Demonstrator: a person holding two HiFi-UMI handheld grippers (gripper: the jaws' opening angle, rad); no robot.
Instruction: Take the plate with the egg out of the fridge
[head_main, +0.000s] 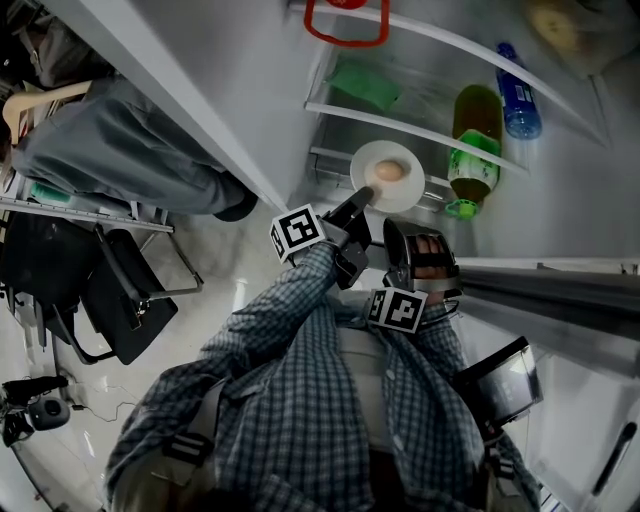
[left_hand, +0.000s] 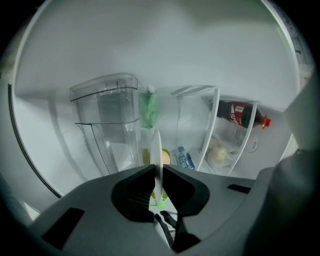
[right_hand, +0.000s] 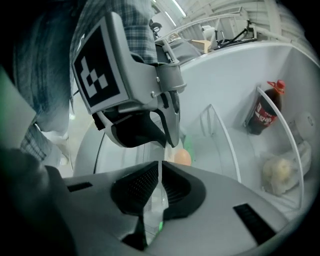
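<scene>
A white plate (head_main: 371, 156) with a brown egg (head_main: 389, 171) on it is at a shelf's front inside the open fridge. My left gripper (head_main: 362, 200) reaches its near left rim. In the left gripper view the plate (left_hand: 157, 150) stands edge-on between the pads, and my left gripper (left_hand: 157, 176) is shut on it, with the egg (left_hand: 165, 157) just beyond. My right gripper (head_main: 398, 225) hangs just below the plate's near edge. In its own view my right gripper (right_hand: 159, 172) is shut, with only a thin pale line between the pads. The egg (right_hand: 183, 157) lies just past it.
A green bottle (head_main: 475, 150) and a blue bottle (head_main: 518, 105) lie on the shelves to the plate's right. A cola bottle (left_hand: 239, 114) rests further in. A clear drawer (left_hand: 107, 120) is to the left. The door edge (head_main: 560, 285) is at my right, and a black chair (head_main: 110, 290) stands behind me.
</scene>
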